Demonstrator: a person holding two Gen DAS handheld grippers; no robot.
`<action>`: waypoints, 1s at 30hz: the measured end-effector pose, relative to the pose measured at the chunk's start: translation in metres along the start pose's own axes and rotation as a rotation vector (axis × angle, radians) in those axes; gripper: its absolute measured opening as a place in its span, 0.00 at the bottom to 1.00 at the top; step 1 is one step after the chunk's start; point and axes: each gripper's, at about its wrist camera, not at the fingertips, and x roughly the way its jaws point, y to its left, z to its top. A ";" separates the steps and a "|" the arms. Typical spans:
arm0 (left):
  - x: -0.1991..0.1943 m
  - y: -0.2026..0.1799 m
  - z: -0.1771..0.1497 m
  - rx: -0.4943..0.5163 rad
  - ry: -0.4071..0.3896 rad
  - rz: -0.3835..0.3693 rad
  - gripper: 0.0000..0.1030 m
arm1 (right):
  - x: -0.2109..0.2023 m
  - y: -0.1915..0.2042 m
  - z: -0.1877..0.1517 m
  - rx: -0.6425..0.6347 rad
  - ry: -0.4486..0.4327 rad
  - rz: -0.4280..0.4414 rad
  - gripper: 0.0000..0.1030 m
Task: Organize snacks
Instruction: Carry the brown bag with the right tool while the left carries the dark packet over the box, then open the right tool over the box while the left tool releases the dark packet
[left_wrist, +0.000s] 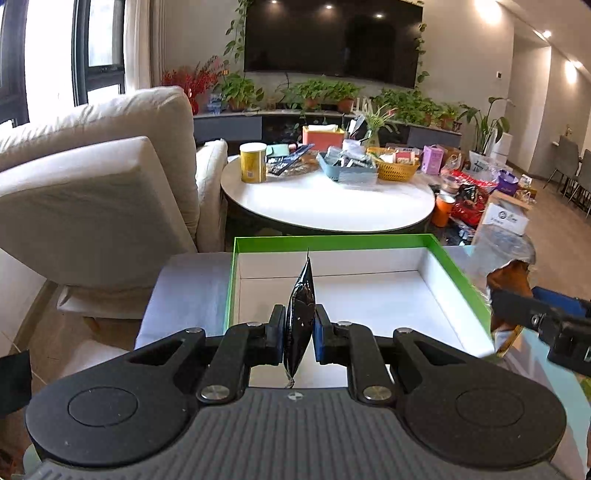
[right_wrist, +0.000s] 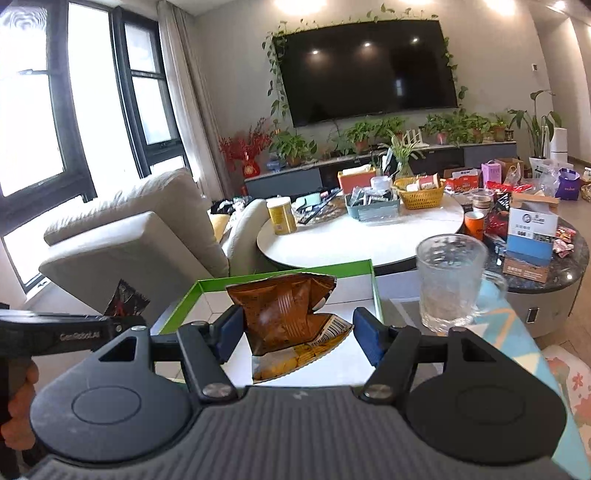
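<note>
My left gripper (left_wrist: 299, 332) is shut on a small black snack packet (left_wrist: 301, 314), held edge-on over the near edge of a green box (left_wrist: 332, 242) with a white inside. In the right wrist view the same packet (right_wrist: 125, 298) shows at the left. My right gripper (right_wrist: 298, 334) is open. An orange-brown snack bag (right_wrist: 284, 314) sits between its fingers, touching the left pad and clear of the right one, above the green box (right_wrist: 284, 273). In the left wrist view the right gripper and this bag (left_wrist: 508, 284) show at the right edge of the box.
A clear glass mug (right_wrist: 448, 284) stands right of the box on a patterned mat. Beyond is a round white table (left_wrist: 332, 206) with a yellow can (left_wrist: 253, 162), baskets and snacks. A beige sofa (left_wrist: 92, 177) stands left. A dark side table (right_wrist: 535, 273) holds cartons.
</note>
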 end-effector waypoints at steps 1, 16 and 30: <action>0.012 0.001 0.001 0.000 0.011 0.002 0.13 | 0.006 0.001 -0.001 -0.004 0.010 -0.002 0.46; 0.078 0.010 -0.025 0.009 0.144 0.012 0.14 | 0.060 0.002 -0.028 -0.009 0.169 -0.058 0.46; 0.062 0.009 -0.036 0.027 0.120 0.026 0.24 | 0.042 0.013 -0.038 -0.115 0.168 -0.107 0.47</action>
